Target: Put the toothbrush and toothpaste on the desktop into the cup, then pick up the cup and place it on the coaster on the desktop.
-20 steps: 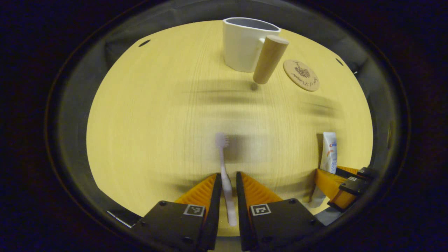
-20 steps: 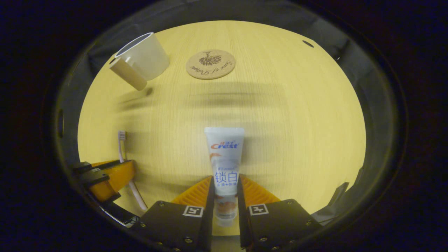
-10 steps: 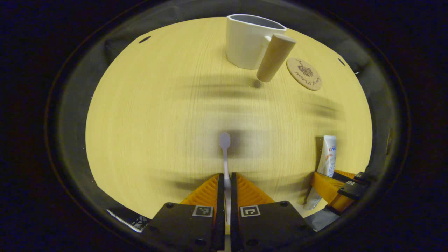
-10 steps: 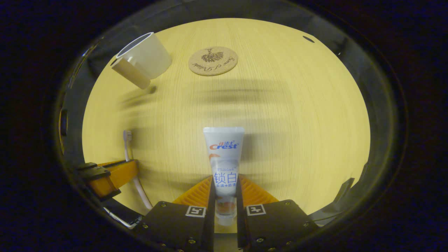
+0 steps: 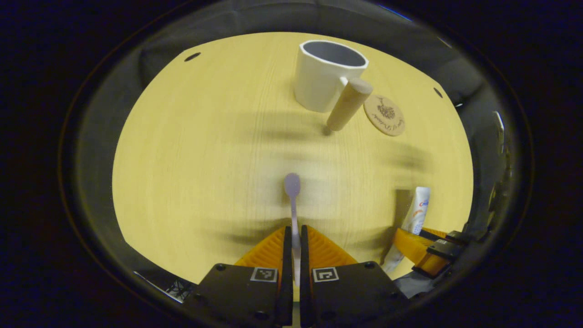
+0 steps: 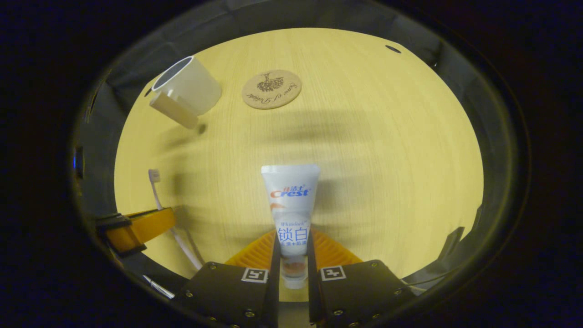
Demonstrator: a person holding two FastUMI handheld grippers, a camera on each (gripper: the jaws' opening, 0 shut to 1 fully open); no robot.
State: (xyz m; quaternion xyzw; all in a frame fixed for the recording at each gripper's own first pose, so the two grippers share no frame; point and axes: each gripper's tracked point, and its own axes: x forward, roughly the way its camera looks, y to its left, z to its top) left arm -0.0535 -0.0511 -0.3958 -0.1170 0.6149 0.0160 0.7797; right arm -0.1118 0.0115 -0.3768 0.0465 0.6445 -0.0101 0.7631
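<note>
In the left gripper view, the left gripper (image 5: pixel 292 241) is pinched tight on the handle of a slim white toothbrush (image 5: pixel 293 200), head pointing forward above the pale wooden desktop (image 5: pixel 191 150). Farther off stand a white cup with a wooden peg handle (image 5: pixel 325 75) and, just beside it, a round cork coaster (image 5: pixel 384 115).

In the right gripper view, the right gripper (image 6: pixel 291 253) clamps a white toothpaste tube (image 6: pixel 290 207) near its cap end, held above the desktop.
</note>
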